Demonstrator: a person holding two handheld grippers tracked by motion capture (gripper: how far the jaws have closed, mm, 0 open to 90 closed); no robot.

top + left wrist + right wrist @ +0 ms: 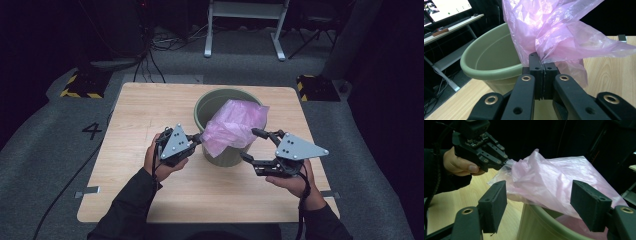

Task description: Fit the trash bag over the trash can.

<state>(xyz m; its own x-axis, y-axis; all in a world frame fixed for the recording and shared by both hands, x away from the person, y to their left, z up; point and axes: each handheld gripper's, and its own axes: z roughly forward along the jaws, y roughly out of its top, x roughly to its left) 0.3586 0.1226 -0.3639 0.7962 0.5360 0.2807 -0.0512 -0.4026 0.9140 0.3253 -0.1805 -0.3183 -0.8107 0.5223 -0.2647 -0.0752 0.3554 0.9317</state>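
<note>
A green plastic bin (216, 98) stands in the middle of the wooden table (145, 107). A crumpled pink plastic bag (234, 125) lies over its near rim and hangs down the front. My left gripper (198, 137) sits at the bin's left side, shut on a bunched edge of the bag (554, 32); the jaws meet on the film (543, 67) just in front of the bin's rim (491, 71). My right gripper (249, 144) is at the bin's right side, open. Its pads stand wide apart (541, 202), with the bag (554, 177) beyond them and untouched. The left gripper (507, 161) shows across the bin (536, 225).
The table's near half is bare wood. Around it lie grey floor mats, cables and yellow-black striped blocks (80, 86). A white frame (245, 22) stands behind the table. A desk with a monitor (446, 10) is off to the side.
</note>
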